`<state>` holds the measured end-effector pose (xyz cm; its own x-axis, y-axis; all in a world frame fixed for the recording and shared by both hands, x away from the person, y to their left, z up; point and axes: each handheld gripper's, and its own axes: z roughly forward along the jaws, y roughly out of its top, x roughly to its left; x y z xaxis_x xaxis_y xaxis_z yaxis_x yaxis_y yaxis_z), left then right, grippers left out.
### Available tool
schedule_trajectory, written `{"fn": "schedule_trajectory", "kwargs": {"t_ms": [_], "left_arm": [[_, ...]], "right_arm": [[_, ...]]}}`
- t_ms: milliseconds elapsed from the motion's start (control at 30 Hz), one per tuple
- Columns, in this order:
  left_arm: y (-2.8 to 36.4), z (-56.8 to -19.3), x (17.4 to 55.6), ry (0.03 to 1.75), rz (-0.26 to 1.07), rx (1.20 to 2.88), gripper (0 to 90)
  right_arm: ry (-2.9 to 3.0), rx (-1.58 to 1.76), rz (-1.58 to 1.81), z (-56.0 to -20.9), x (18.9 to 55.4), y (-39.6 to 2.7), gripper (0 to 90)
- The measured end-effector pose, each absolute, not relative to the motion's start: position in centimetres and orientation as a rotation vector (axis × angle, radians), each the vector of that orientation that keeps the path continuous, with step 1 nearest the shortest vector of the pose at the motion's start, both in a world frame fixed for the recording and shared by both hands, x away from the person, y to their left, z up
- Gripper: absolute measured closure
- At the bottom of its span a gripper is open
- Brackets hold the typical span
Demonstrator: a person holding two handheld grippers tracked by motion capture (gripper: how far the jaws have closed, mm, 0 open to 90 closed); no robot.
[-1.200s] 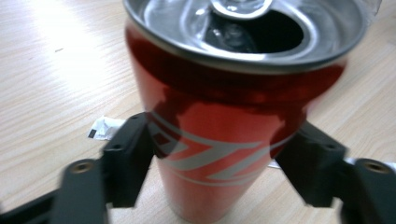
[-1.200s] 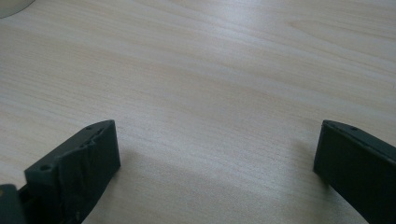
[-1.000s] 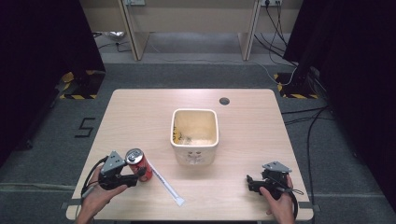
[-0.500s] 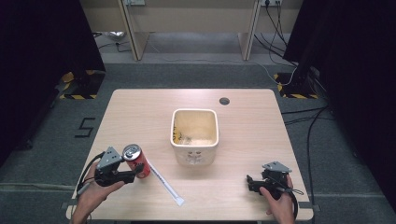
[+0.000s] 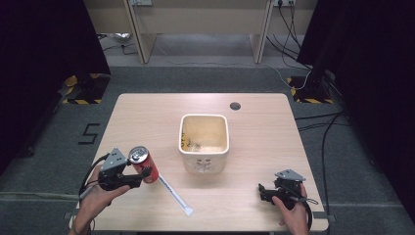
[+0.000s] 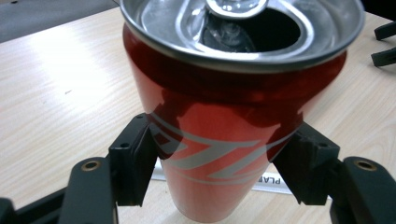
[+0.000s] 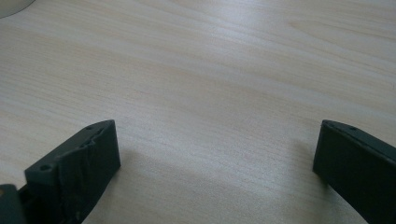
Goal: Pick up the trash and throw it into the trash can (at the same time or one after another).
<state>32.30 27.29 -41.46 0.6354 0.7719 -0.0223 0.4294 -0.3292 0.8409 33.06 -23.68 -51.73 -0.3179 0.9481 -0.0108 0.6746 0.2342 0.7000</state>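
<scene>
Red can [image 5: 145, 165] sits clamped in the left gripper [image 5: 139, 174] at the table's [image 5: 264, 127] near-left corner, seen from the high view; can is tilted, open top leaning toward the far-left, body off the wood as far as I can tell. Left hand [image 5: 95, 193] wraps the gripper body from below, cable looping beside it. White strip [image 5: 174, 195] lies flat on the table just right of the can, running diagonally toward the near edge. Cream bin [image 5: 204, 142] stands mid-table, well apart from both grippers, some scraps in the bottom. Small dark hole [image 5: 235, 105] in the tabletop beyond the bin. Right gripper [image 5: 263, 191] rests low at the near-right corner, right hand [image 5: 293, 215] behind it, jaws pointing left, nothing near them. Left gripper view: can [image 6: 224, 116] fills the middle, silver lid with the tab opening up top, red wall with grey swoosh below; both black jaws press on its lower sides, left and right, so grip is firm. Edge of the white strip [image 6: 271, 179] peeks out behind the can's base, with printed letters on it. Two black tips of the other gripper at the far right edge. Right gripper view: jaws spread wide with bare wood [image 7: 210, 84] between them, holding nothing; a pale curve of the bin [image 7: 11, 5] at the top-left corner.
</scene>
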Motion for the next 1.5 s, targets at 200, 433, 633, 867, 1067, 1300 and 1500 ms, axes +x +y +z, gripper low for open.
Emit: {"fn": "schedule_trajectory", "kwargs": {"t_ms": [200,433,633,867,1067,1300,1500], "left_arm": [[26.6,-39.8,32.5,0.903,0.490,1.964,34.1],[26.0,-37.9,32.9,0.859,0.488,1.972,34.1],[25.5,-36.9,33.7,0.836,0.448,1.969,34.1],[25.0,-35.5,34.6,0.815,0.430,1.970,34.1],[24.2,-33.9,35.6,0.793,0.419,1.974,34.1],[23.4,-32.6,35.9,0.770,0.431,1.985,34.1],[22.8,-32.0,36.5,0.760,0.422,1.983,34.1]], "right_arm": [[2.081,1.482,0.838,-51.7,33.1,-23.7,0.6],[2.081,1.482,0.838,-51.7,33.0,-23.7,0.6],[2.081,1.482,0.838,-51.7,33.0,-23.7,0.6],[2.081,1.481,0.838,-51.7,33.1,-23.7,0.6],[2.081,1.481,0.838,-51.7,33.0,-23.7,0.6],[2.081,1.482,0.838,-51.7,33.0,-23.7,0.6],[2.081,1.482,0.838,-51.7,33.0,-23.7,0.6]]}}
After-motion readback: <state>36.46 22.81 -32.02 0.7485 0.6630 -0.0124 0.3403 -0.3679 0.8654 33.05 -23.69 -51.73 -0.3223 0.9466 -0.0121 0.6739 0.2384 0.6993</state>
